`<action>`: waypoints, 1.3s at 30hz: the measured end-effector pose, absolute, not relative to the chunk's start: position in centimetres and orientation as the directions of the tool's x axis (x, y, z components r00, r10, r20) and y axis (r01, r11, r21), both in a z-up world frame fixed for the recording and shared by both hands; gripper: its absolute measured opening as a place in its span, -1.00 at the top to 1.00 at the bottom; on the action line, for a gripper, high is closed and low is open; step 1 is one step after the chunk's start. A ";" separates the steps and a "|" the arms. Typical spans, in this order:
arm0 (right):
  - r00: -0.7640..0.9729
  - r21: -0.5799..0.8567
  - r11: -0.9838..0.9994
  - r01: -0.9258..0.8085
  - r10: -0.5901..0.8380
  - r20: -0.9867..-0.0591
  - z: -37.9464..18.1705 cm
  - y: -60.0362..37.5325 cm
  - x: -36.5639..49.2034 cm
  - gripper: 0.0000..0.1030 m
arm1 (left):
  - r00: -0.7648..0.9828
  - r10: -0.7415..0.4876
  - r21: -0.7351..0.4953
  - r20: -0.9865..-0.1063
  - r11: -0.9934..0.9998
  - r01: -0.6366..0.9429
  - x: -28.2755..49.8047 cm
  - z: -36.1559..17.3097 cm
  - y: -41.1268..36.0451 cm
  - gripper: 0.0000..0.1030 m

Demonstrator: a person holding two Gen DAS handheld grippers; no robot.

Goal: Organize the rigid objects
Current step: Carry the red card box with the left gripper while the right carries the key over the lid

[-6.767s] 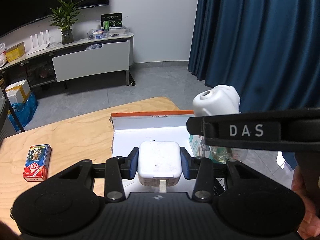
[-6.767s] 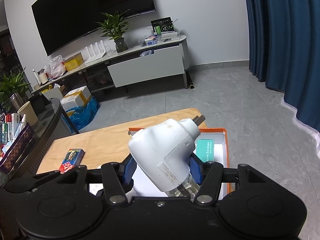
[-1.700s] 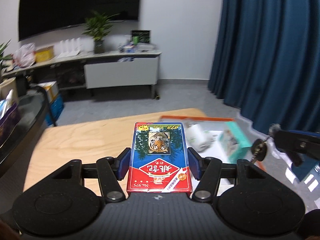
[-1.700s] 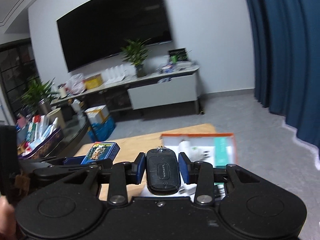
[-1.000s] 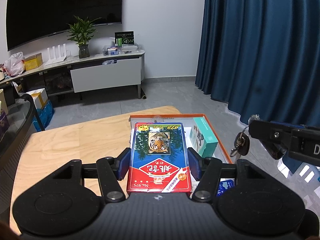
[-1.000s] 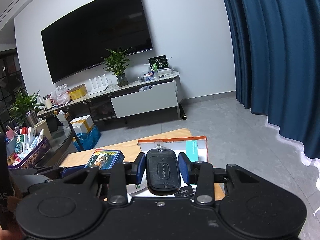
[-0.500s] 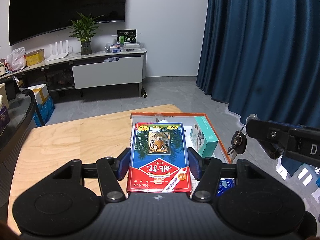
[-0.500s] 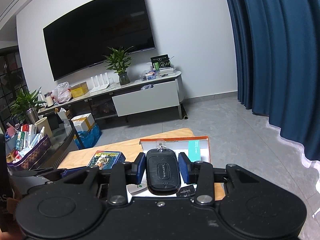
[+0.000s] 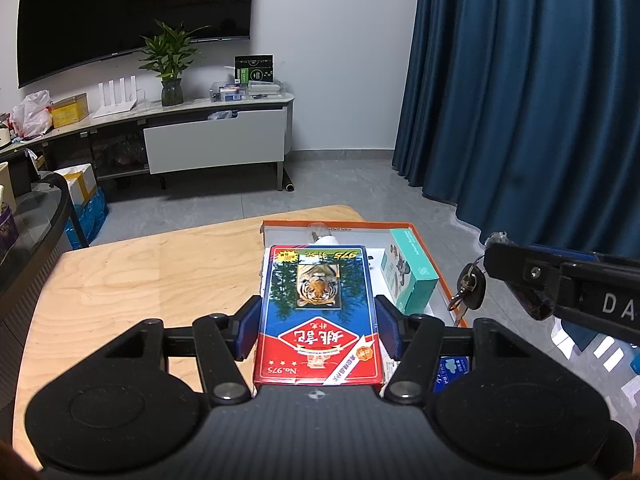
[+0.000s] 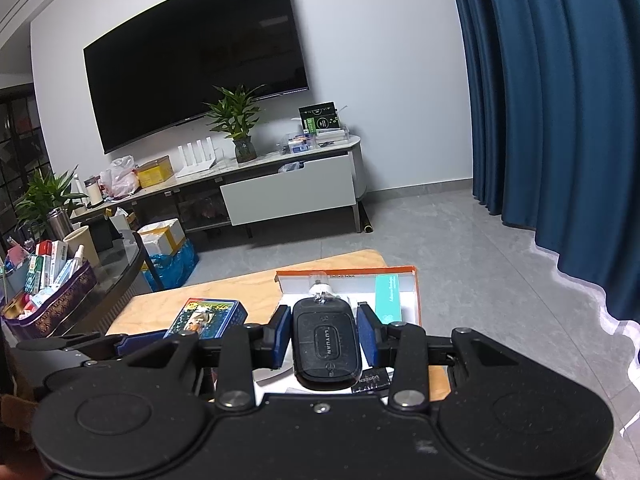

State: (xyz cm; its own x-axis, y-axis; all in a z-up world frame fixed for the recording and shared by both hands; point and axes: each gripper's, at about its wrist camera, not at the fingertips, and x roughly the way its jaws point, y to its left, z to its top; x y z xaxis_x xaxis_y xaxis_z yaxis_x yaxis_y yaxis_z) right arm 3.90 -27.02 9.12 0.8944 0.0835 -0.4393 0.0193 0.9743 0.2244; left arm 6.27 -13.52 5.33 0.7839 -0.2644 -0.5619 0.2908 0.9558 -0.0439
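My left gripper [image 9: 318, 322] is shut on a red and blue playing-card box [image 9: 318, 312] with a tiger picture, held above the orange-rimmed white tray [image 9: 400, 225]. My right gripper [image 10: 325, 338] is shut on a black key fob [image 10: 325, 344]; its keys [image 9: 470, 286] hang below it, seen in the left wrist view off the tray's right edge. The tray [image 10: 416, 280] holds a teal box [image 9: 410, 276], a white object [image 10: 322, 290] and dark packets [image 10: 370, 380]. In the right wrist view the card box [image 10: 206, 316] and left gripper sit to the left.
The tray sits at the far right corner of a wooden table [image 9: 160, 272]. A dark glass side table [image 10: 116, 264] with a basket of items [image 10: 48, 288] stands to the left. A TV cabinet [image 9: 216, 140] and blue curtains [image 9: 520, 100] lie beyond.
Since 6.8 s ago the left gripper swapped a white charger for the card box, the right a white adapter for the key fob. Over the last second both grippers barely moved, hovering over the tray.
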 end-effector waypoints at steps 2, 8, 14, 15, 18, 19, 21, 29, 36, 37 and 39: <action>0.894 0.226 0.974 0.021 0.083 -0.441 9.1 -27.0 3.9 0.13 | 0.784 -0.265 -0.044 -0.562 0.956 0.291 6.3 5.4 -13.5 -0.16; 0.892 0.228 0.973 0.020 0.085 -0.443 9.0 -27.1 4.0 0.13 | 0.778 -0.268 -0.044 -0.568 0.954 0.296 6.5 5.2 -13.6 -0.16; 0.892 0.227 0.974 0.023 0.083 -0.444 8.8 -27.4 4.6 0.13 | 0.775 -0.274 -0.048 -0.569 0.952 0.301 6.7 5.2 -13.6 -0.16; 0.892 0.227 0.974 0.023 0.083 -0.445 8.8 -27.4 4.6 0.13 | 0.775 -0.275 -0.049 -0.569 0.952 0.302 6.7 5.2 -13.6 -0.16; 0.892 0.230 0.973 0.024 0.083 -0.445 8.7 -27.3 4.7 0.13 | 0.774 -0.276 -0.046 -0.570 0.951 0.304 6.7 5.1 -13.6 -0.16; 0.892 0.231 0.973 0.025 0.082 -0.445 8.7 -27.3 4.7 0.13 | 0.774 -0.276 -0.047 -0.570 0.951 0.305 6.8 5.1 -13.6 -0.16; 0.892 0.229 0.973 0.026 0.082 -0.445 8.5 -27.4 4.7 0.13 | 0.773 -0.275 -0.047 -0.572 0.951 0.304 6.8 5.0 -13.6 -0.16; 0.890 0.228 0.973 0.024 0.083 -0.448 8.4 -27.5 4.8 0.13 | 0.770 -0.278 -0.049 -0.575 0.950 0.308 6.9 4.9 -13.6 -0.16; 0.889 0.226 0.974 0.025 0.081 -0.450 8.5 -27.5 4.7 0.13 | 0.767 -0.280 -0.048 -0.577 0.949 0.310 6.9 4.8 -13.6 -0.16; 0.889 0.227 0.974 0.025 0.082 -0.450 8.5 -27.5 4.7 0.13 | 0.767 -0.280 -0.049 -0.577 0.949 0.311 6.9 4.8 -13.6 -0.16; 0.889 0.227 0.974 0.025 0.082 -0.451 8.5 -27.5 4.7 0.13 | 0.768 -0.280 -0.047 -0.577 0.949 0.311 6.9 4.8 -13.6 -0.16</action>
